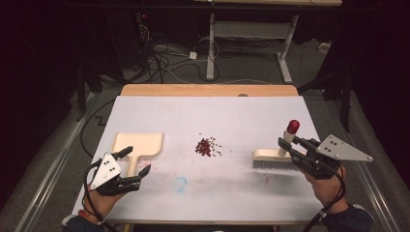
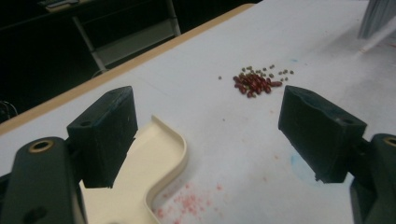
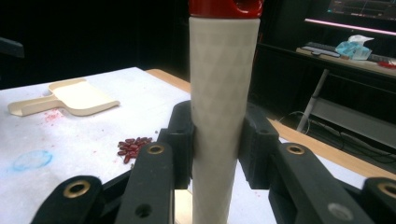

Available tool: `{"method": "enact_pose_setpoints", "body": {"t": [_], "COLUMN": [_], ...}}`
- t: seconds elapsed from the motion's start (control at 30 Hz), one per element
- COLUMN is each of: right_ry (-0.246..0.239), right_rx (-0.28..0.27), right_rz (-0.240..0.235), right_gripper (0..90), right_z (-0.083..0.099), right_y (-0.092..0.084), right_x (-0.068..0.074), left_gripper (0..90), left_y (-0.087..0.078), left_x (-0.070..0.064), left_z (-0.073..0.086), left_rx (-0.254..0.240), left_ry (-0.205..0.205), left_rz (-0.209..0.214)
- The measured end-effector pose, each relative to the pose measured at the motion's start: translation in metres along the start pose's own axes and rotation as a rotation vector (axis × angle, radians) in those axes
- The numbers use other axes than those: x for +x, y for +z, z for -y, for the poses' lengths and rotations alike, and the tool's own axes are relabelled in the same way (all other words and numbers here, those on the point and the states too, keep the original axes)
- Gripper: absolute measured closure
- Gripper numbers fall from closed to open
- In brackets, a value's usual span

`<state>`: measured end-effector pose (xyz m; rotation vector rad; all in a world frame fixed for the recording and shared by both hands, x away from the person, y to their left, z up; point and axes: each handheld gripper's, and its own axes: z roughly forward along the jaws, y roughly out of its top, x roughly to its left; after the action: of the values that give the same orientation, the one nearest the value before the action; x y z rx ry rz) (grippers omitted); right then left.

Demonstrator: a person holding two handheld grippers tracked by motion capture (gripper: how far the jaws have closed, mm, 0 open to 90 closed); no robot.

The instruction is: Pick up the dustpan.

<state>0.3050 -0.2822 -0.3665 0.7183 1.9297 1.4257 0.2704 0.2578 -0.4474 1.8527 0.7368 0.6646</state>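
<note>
Clamped in the right gripper [image 3: 215,140], the upright white red-capped brush handle [image 3: 217,93] is held; the spread left gripper [image 2: 205,135] is poised over the cream plastic dustpan [image 2: 144,182], beans [image 1: 207,146] between.

My right gripper [image 3: 217,140] clamps the brush handle [image 3: 223,93] upright; beans [image 3: 133,147] lie at nine o'clock, dustpan [image 3: 70,98] at ten.

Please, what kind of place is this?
Probably a lab or workshop set up for recording. A work table with a white cover, loose cables on the floor, and a desk with a monitor suggest it.
</note>
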Motion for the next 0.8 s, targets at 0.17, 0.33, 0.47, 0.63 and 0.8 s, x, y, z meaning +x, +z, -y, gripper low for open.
{"method": "enact_pose_setpoints", "body": {"t": [0.17, 0.33, 0.47, 0.63, 0.8], "right_ry": [-0.011, -0.018, -0.02, -0.033, -0.028], "right_rx": [-0.008, 0.002, 0.012, 0.014, 0.035], "right_rz": [0.011, 0.013, 0.018, 0.021, 0.019], "right_gripper": [69.6, 69.6, 69.6, 69.6, 69.6], "right_z": [0.0, 0.0, 0.001, 0.0, 0.003], "right_y": [-0.005, -0.007, -0.006, -0.005, 0.0], "right_x": [0.004, 0.007, 0.008, 0.01, 0.008], "left_gripper": [17.2, 17.2, 17.8, 18.4, 18.5], "left_y": [-0.002, -0.002, -0.005, -0.012, -0.013], "left_x": [0.003, 0.007, 0.011, 0.011, 0.008], "left_z": [0.006, 0.007, 0.008, 0.007, 0.011], "left_rx": [0.036, 0.044, 0.066, 0.105, 0.216], "left_ry": [-0.021, -0.087, -0.112, -0.128, -0.179], "left_rz": [-0.008, 0.008, -0.024, -0.094, -0.144]}}
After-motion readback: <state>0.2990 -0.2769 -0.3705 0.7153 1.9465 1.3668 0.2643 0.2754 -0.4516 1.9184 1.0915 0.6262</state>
